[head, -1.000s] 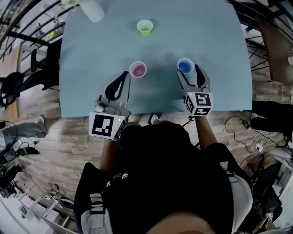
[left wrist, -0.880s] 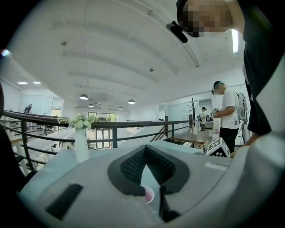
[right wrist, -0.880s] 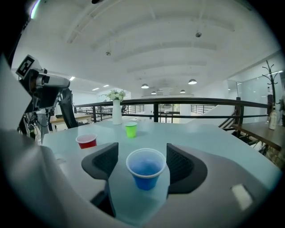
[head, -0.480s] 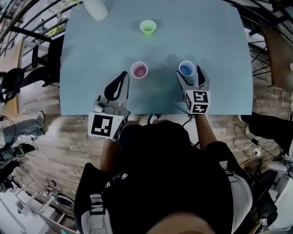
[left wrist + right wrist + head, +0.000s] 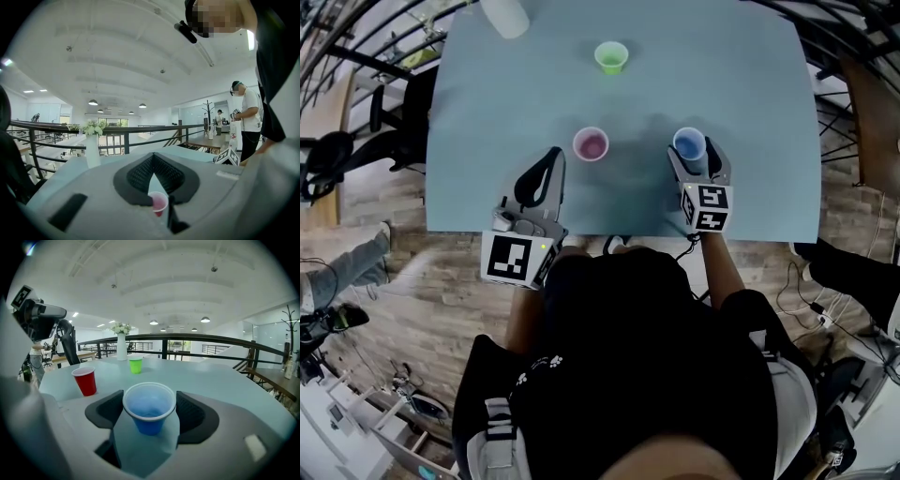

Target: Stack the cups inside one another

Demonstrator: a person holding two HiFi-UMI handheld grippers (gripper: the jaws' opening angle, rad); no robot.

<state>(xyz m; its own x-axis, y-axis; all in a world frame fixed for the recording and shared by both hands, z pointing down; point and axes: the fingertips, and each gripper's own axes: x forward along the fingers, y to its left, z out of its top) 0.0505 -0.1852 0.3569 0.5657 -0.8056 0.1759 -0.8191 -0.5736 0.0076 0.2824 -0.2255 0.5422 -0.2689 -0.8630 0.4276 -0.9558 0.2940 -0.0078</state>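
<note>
Three cups stand on the pale blue table [image 5: 487, 112]: a green cup [image 5: 611, 56] at the back, a red cup [image 5: 591, 143] in the middle and a blue cup [image 5: 689, 143] on the right. My right gripper [image 5: 694, 155] straddles the blue cup [image 5: 149, 408], one pad close to each side of its round rim, and the jaws are closing. My left gripper [image 5: 555, 155] hangs near the table's front edge, left of the red cup, fingertips together and holding nothing. From the left gripper view the red cup [image 5: 158, 202] shows through the gap behind those tips.
A white vase [image 5: 506, 14] with flowers stands at the table's far left corner. Office chairs [image 5: 337, 159] and a railing lie to the left of the table. Cables trail on the wooden floor [image 5: 797, 272] at the right. Other people stand by a far table [image 5: 243, 117].
The right gripper has sunk a little around the blue cup, which has stayed between its jaws. The left gripper has kept its place.
</note>
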